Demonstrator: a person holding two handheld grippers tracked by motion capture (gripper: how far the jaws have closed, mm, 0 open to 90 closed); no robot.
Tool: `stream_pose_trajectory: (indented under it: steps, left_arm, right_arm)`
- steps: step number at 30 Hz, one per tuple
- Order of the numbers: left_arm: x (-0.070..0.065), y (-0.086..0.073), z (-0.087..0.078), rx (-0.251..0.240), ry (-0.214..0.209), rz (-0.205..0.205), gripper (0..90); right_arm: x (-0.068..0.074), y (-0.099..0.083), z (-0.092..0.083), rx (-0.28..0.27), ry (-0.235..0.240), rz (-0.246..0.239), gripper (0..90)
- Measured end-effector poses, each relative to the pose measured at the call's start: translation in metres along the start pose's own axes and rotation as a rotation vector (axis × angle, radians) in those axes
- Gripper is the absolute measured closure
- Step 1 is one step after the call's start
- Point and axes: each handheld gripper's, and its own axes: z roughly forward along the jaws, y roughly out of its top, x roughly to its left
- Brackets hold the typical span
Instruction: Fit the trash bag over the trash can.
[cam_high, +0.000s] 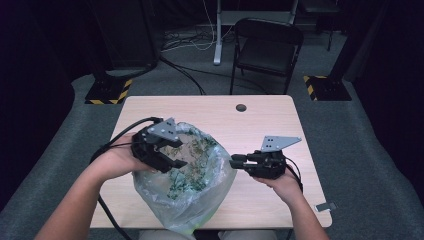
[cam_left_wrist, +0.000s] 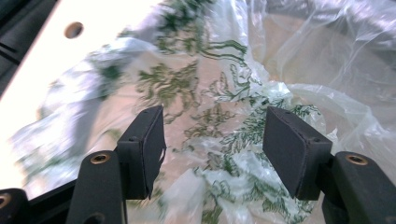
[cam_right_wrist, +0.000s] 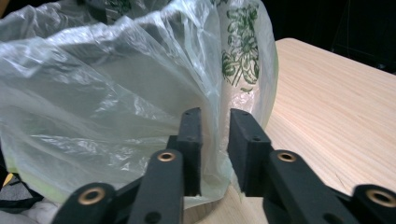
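Note:
A thin clear plastic bag (cam_high: 195, 187) printed with green patterns stands open on the wooden table (cam_high: 265, 125), near its front edge. My left gripper (cam_high: 176, 156) hovers over the bag's left rim and points into its mouth. Its jaws are open, and beyond them lies the crumpled bag (cam_left_wrist: 210, 93) with nothing gripped. My right gripper (cam_high: 232, 161) reaches from the right to the bag's right rim. In the right gripper view a fold of the bag (cam_right_wrist: 93, 93) passes through the narrow gap of that gripper (cam_right_wrist: 215, 135), and the pads stand apart from it.
A round cable hole (cam_high: 241, 107) sits at the table's far middle. A small grey tag (cam_high: 326, 206) lies at the front right corner. Beyond the table stand a black folding chair (cam_high: 267, 47) and stand feet with yellow-black stripes (cam_high: 107, 92).

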Motion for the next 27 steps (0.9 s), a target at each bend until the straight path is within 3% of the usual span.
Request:
stream_pose_trajectory:
  steps: [3, 15, 27]
  left_arm:
    - [0.002, -0.009, -0.011, -0.039, 0.028, -0.023, 37.6]
    - [0.013, -0.049, -0.036, -0.19, 0.102, -0.139, 37.7]
    - [0.024, -0.096, -0.051, -0.347, 0.222, -0.259, 38.2]
  right_arm:
    - [0.0, 0.003, -0.005, -0.01, 0.0, 0.004, 66.6]
    - [-0.003, 0.004, -0.019, -0.031, -0.029, 0.003, 59.2]
    - [-0.006, 0.001, -0.023, -0.041, -0.061, 0.012, 54.9]
